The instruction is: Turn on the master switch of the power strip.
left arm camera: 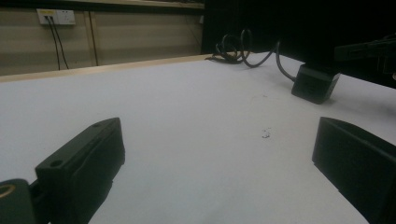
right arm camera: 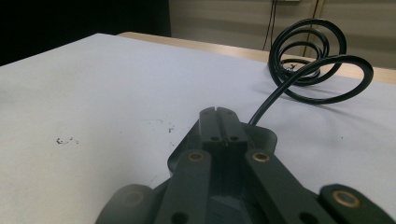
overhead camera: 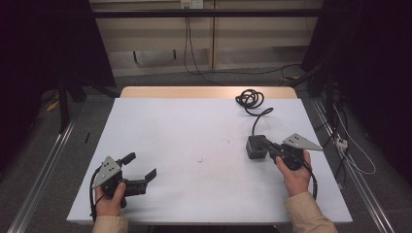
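Right gripper (overhead camera: 265, 145), jaws pressed together with nothing pinched, tips resting over black adapter (overhead camera: 255, 147) at table's (overhead camera: 194, 121) right side. Adapter's cable (overhead camera: 250, 99) coils toward far edge. Left gripper (overhead camera: 141, 170) at near left, jaws spread wide, empty, well apart from adapter.

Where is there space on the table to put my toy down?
The big white middle is bare, between the left hand-held gripper and the black box, all the way to the wooden far edge. The right side is crowded: the right hand-held gripper meets the box, and its coiled cable sits at the far right.
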